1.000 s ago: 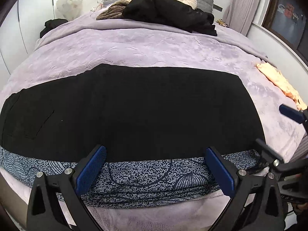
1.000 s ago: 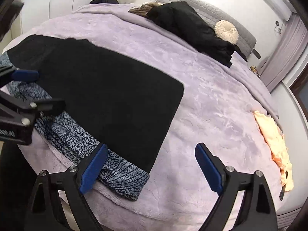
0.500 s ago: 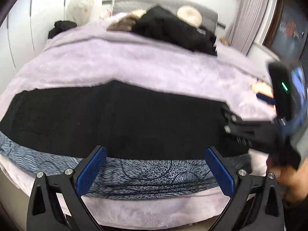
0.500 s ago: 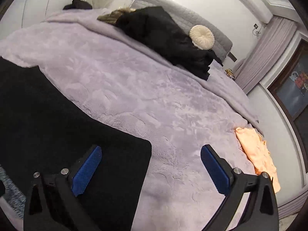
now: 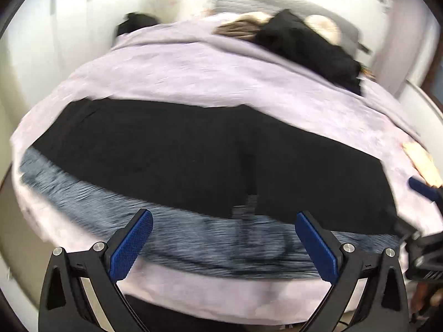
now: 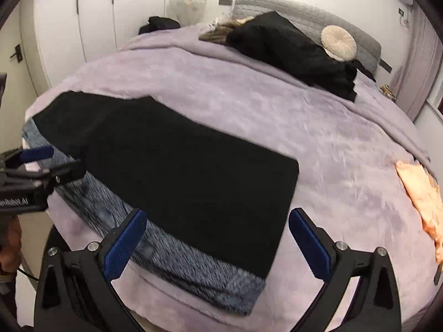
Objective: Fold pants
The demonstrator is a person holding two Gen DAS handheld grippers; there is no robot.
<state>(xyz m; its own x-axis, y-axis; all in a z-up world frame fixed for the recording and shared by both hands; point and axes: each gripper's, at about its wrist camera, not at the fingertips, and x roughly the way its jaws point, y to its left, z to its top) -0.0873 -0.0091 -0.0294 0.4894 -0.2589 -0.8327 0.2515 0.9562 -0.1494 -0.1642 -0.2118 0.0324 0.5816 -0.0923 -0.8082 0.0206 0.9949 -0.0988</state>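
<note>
The black pants (image 5: 193, 155) lay flat and lengthwise along the near edge of the bed (image 5: 221, 88), resting on a lilac blanket (image 6: 318, 127). Under them, a blue patterned cloth (image 5: 193, 238) stuck out as a strip along the side closest to the bed's near edge. In the right wrist view the pants (image 6: 180, 171) ended in a straight, square edge toward the right, with the patterned cloth (image 6: 193, 271) showing beyond their near side.

The left gripper (image 5: 223, 244) hovered over the near edge of the bed with its jaws spread wide and nothing between them; its blue pads (image 5: 130, 246) stood above the patterned strip. The right gripper (image 6: 217, 242) was likewise wide apart and empty, above the right end of the pants near the bed's near edge. The left wrist view was blurred.

At the far edge of the bed, by the grey headboard (image 6: 304, 13), a heap of black clothes (image 6: 290, 52) lay beside a round cream cushion (image 6: 338, 43). A peach cloth (image 6: 420, 193) lay at the right edge of the bed, well apart from the pants.
</note>
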